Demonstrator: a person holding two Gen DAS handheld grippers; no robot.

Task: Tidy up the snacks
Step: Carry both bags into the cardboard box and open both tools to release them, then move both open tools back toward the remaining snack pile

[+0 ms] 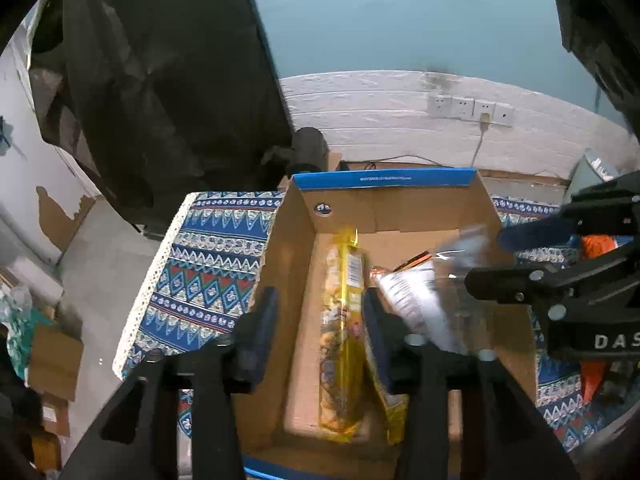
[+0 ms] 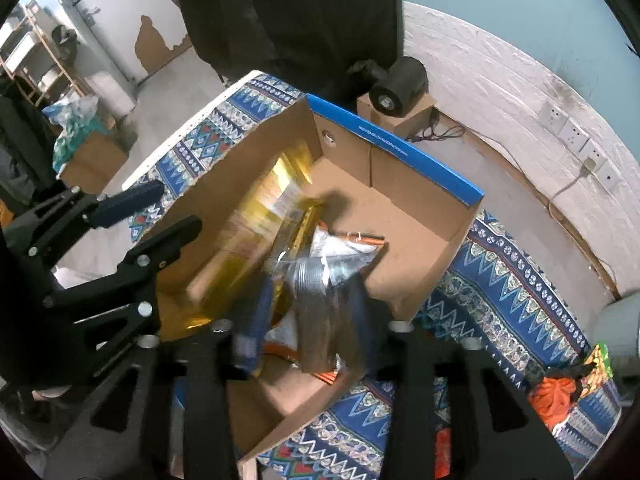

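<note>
Yellow snack pack (image 1: 340, 332) btwn left jaws

box (image 1: 396, 204): matt brown cardboard | yellow packet (image 1: 340, 320): glossy plastic film | tablecloth (image 1: 208, 264): woven patterned cloth

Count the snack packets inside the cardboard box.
2 for certain. A long yellow packet lies along the left of the brown cardboard box; a clear silvery packet with orange trim lies to its right. Yellow wrapping beneath may be a third.
</note>
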